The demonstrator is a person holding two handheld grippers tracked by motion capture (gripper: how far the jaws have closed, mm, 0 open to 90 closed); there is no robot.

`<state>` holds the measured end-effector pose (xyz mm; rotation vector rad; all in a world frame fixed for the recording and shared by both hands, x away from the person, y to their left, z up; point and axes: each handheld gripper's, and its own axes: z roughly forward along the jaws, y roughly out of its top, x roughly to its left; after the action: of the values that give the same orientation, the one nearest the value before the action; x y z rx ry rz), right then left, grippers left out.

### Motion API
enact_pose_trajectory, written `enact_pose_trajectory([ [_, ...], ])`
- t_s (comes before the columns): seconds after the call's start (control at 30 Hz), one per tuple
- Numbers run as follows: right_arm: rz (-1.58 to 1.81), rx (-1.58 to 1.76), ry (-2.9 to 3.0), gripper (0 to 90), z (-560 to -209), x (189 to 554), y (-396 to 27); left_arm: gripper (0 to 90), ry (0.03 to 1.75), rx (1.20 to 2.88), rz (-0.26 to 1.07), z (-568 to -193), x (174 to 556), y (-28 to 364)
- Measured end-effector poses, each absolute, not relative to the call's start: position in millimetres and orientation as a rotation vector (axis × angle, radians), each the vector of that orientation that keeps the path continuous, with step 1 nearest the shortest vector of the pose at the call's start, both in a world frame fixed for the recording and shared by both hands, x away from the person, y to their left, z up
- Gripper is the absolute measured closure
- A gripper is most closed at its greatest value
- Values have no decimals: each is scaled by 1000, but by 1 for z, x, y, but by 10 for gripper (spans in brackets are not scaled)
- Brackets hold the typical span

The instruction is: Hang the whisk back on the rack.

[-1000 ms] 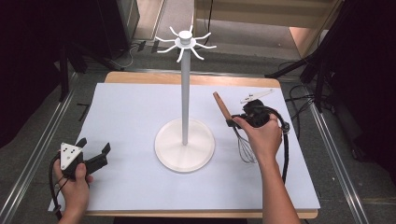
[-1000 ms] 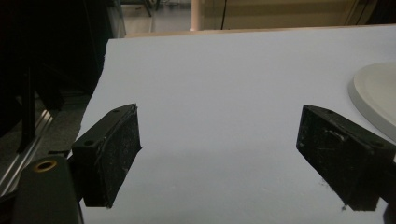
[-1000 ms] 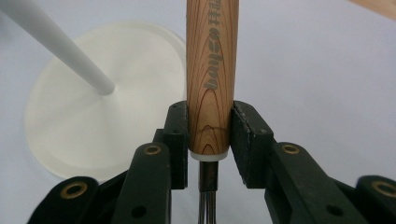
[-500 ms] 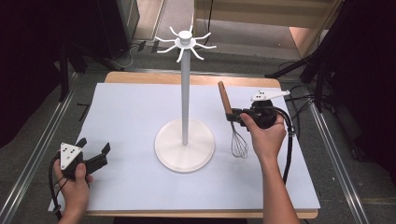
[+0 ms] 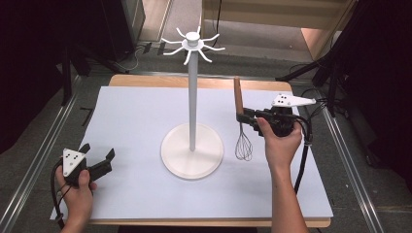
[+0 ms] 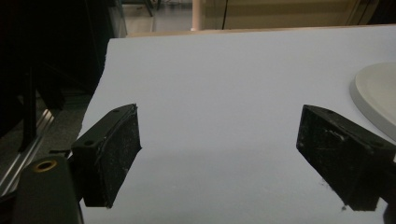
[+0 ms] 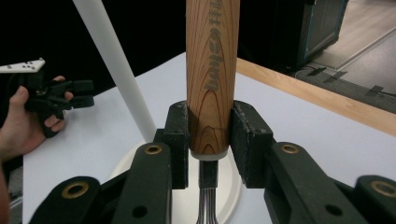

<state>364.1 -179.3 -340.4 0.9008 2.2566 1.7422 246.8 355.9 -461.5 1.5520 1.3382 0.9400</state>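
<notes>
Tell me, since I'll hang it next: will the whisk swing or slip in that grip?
Probably stays put: the right hand-held gripper clamps the whisk by its wooden handle. The wire head may sway; it hangs free. It looks light.

Whisk held upright beside the white stand

The right gripper (image 5: 244, 118) clamps a wooden-handled wire whisk (image 5: 240, 127) — handle up, wire loops hanging just above the white-covered desk (image 5: 136, 121), right of the white hook-topped stand (image 5: 193, 97). The left gripper (image 5: 99, 158) rests at the desk's near-left corner — jaws apart, nothing between them.
</notes>
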Motion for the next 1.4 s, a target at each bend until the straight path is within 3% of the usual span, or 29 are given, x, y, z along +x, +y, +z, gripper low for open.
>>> enact_pose_trajectory([
  [1.4, 1966, 601, 1959, 706, -285, 325, -157, 145, 1339, 1553, 937, -461, 247, 356],
])
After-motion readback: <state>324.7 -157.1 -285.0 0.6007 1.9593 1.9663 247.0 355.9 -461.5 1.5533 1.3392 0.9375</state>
